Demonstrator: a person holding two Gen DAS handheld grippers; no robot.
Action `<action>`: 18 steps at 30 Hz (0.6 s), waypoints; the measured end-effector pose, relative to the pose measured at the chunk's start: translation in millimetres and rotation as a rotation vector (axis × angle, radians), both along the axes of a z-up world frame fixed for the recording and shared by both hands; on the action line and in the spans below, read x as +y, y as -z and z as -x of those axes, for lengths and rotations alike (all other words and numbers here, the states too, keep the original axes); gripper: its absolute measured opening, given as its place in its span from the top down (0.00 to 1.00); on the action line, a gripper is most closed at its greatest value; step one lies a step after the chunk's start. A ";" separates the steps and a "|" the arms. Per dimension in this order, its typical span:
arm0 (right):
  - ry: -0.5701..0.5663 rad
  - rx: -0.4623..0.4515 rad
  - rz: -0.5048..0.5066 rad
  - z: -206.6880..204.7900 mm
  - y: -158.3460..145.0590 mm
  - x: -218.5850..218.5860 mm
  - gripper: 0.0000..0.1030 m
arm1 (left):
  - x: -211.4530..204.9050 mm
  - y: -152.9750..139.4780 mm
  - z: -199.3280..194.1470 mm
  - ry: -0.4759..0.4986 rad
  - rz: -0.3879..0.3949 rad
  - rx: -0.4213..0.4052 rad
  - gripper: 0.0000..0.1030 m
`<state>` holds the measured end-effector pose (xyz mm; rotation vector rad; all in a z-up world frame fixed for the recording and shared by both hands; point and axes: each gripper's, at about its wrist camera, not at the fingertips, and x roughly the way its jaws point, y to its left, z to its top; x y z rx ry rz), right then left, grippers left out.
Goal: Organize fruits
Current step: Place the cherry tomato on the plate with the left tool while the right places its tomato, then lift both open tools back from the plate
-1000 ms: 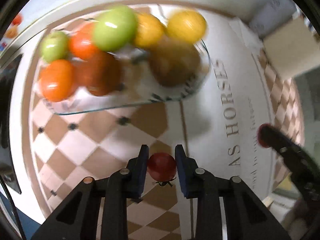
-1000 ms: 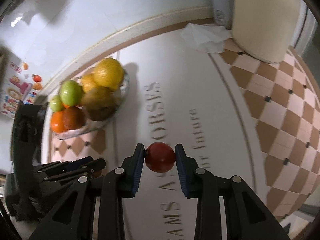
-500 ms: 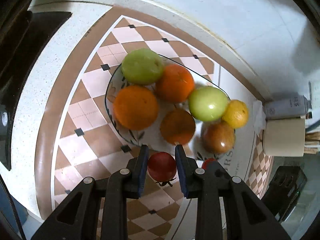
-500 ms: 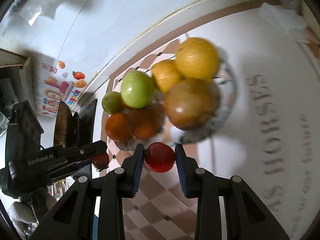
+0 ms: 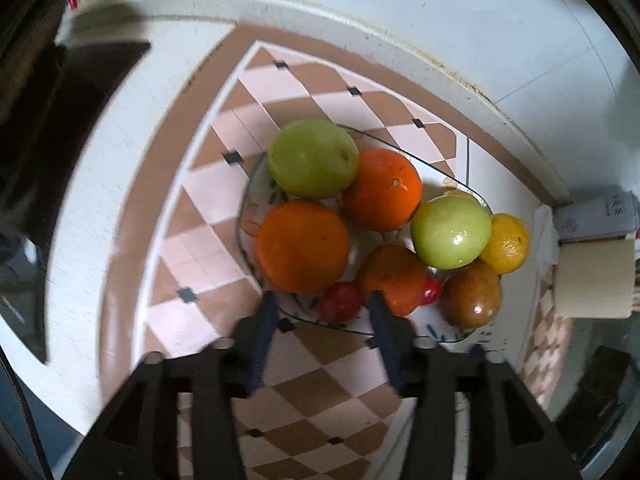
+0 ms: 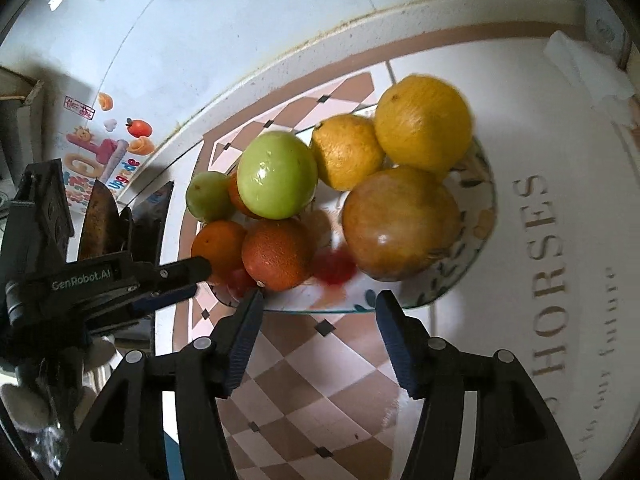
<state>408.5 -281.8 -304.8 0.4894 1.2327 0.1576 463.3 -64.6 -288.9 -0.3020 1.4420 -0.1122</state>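
Observation:
A glass bowl (image 5: 256, 196) (image 6: 486, 200) on the patterned counter holds green apples (image 5: 312, 158), oranges (image 5: 302, 246), yellow citrus (image 6: 424, 120) and a brown fruit (image 6: 400, 224). My left gripper (image 5: 322, 306) is open at the bowl's near rim, with a small red tomato (image 5: 340, 302) lying in the bowl just beyond its fingers. My right gripper (image 6: 318, 298) is open at the bowl's near edge, and a second red tomato (image 6: 334, 266), blurred, lies in the bowl just ahead of it. The left gripper also shows in the right wrist view (image 6: 188, 276).
A beige roll (image 5: 592, 276) and a grey box (image 5: 596, 216) stand at the right by the white wall. A crumpled tissue (image 6: 584, 64) lies at the back right. A dark stove (image 5: 52, 128) borders the counter on the left.
Both grippers carried their tomatoes to the bowl and opened. Each tomato left its jaws and now lies in the bowl.

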 end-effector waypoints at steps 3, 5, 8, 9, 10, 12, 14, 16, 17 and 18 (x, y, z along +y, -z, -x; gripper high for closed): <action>-0.013 0.003 0.100 7.2 -12.6 -4.8 0.18 | 3.0 -11.1 9.5 0.027 -0.079 -0.048 0.28; -0.022 0.008 0.170 12.1 -19.5 -8.3 0.13 | 3.5 -17.7 17.3 0.044 -0.141 -0.079 0.17; -0.026 0.017 0.276 15.2 -29.0 -9.8 0.09 | 2.8 -26.6 29.4 0.074 -0.223 -0.119 0.07; -0.024 0.011 0.300 17.0 -33.2 -10.5 0.09 | 2.5 -29.3 33.4 0.081 -0.241 -0.132 0.06; -0.020 0.001 0.320 19.9 -39.4 -11.4 0.09 | 2.6 -31.5 36.9 0.089 -0.255 -0.143 0.05; -0.011 -0.020 0.348 25.5 -50.8 -11.3 0.09 | 4.8 -37.8 45.3 0.095 -0.270 -0.163 0.05; -0.009 -0.036 0.366 32.9 -62.0 -9.8 0.07 | 8.5 -46.0 54.8 0.093 -0.265 -0.182 0.05; 0.000 -0.057 0.383 40.9 -74.8 -6.0 0.06 | 11.1 -55.4 63.5 0.094 -0.258 -0.199 0.05; 0.005 -0.067 0.387 45.8 -81.5 -3.6 0.06 | 11.7 -62.1 68.9 0.097 -0.256 -0.216 0.05; 0.012 -0.076 0.390 51.2 -88.2 -2.1 0.06 | 13.0 -70.1 75.3 0.101 -0.252 -0.235 0.05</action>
